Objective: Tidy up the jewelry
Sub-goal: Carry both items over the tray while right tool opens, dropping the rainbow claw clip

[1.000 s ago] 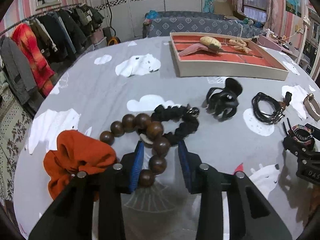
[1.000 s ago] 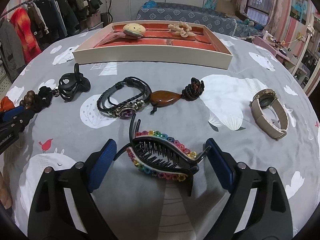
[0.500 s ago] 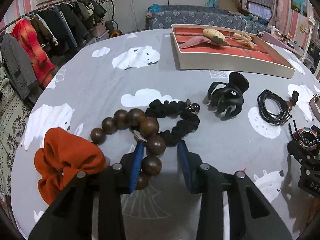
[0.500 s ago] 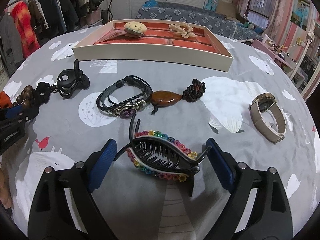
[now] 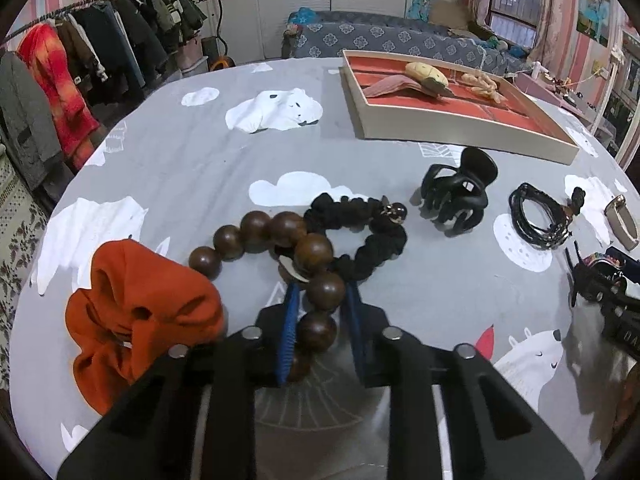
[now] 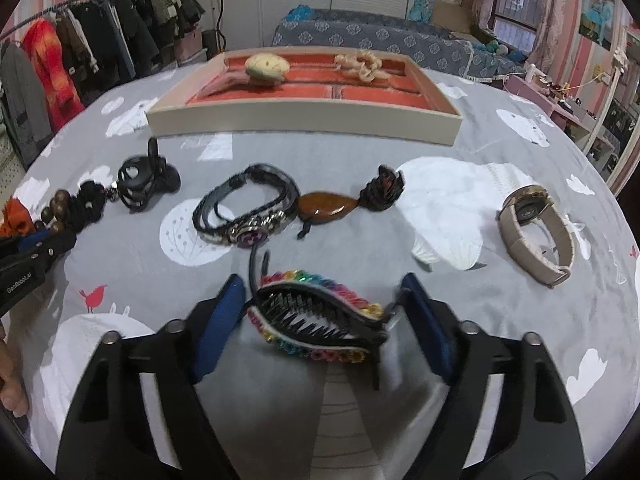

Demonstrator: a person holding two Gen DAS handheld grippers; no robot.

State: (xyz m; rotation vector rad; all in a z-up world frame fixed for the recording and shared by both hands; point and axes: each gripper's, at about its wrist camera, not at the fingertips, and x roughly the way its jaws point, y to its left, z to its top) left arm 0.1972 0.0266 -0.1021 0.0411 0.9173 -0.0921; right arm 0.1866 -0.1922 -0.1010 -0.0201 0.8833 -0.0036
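Grippers low over the table, both pointing toward the tray. Left gripper (image 5: 320, 296) has its blue pads narrowed around the near beads of the wooden bead bracelet (image 5: 276, 248); pads look touching or nearly touching the beads, so pinching it, contact on the right pad not fully clear. Right gripper (image 6: 324, 304) spread wide, rainbow hair claw (image 6: 320, 320) lying between the pads, gaps on both sides. Part of a bare hand (image 6: 10, 384) at the left edge of the right wrist view. Writing: "GenRobot.AI" on the left gripper body (image 6: 20, 280) as seen from the right wrist camera; partial letters on the right gripper in the left view, not readable. Surface: round table (image 5: 192, 168) under grey cloth with white clouds, polar bears and a red bird. Room: clothes rack (image 5: 80, 64) with coats at left, blue patterned sofa (image 6: 360, 36) behind, white cabinet doors, striped pink walls. Beige tray (image 6: 304, 124) with red lining at the far side, holding a cream shell-like clip and a pale scrunchie in its back compartments. On the cloth: orange scrunchie (image 5: 136, 312) just beside the beads, black scrunchie (image 5: 360, 236) overlapping the bracelet, black claw clip (image 5: 460, 196), black cord bracelet (image 6: 248, 212), amber pendant (image 6: 324, 208), beige watch (image 6: 536, 232) well apart at right.
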